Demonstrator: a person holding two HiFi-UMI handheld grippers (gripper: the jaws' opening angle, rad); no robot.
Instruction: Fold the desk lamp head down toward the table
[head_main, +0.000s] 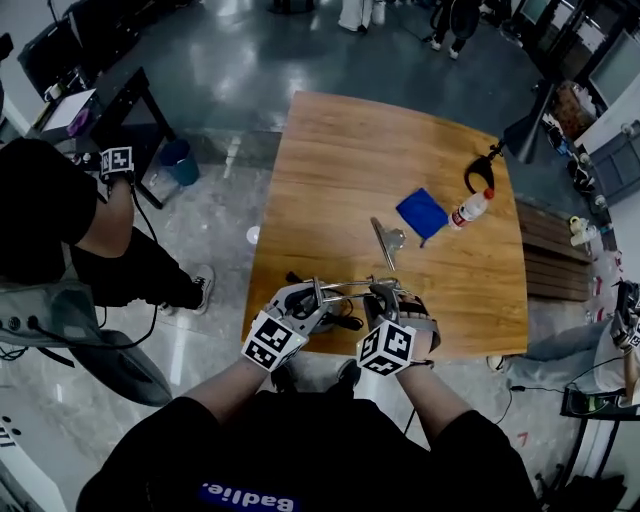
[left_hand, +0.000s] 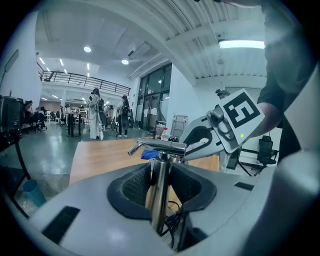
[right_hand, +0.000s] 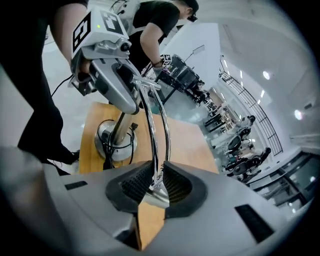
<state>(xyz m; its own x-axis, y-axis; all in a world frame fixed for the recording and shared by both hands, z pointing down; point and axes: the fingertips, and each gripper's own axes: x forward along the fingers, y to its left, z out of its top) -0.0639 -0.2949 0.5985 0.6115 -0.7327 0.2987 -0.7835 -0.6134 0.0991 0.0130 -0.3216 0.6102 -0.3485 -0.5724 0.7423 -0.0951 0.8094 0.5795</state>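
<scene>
While the left hand-held gripper (left_hand: 161, 175) squeezes the lamp pole (left_hand: 159, 215) at the counter's (head_main: 380, 160) near edge, the right hand-held gripper (right_hand: 158, 181) pinches the head (right_hand: 155, 197), which seems partly folded, not down yet.

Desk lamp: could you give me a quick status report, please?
Left gripper shut on lamp post. Right gripper shut on thin chrome arm. Base on table, near edge. Blue cloth and bottle farther back, clear.

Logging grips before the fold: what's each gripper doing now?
Left gripper: jaws closed on the desk lamp's upright chrome post.
Right gripper: jaws closed on the lamp's thin chrome arm.
</scene>
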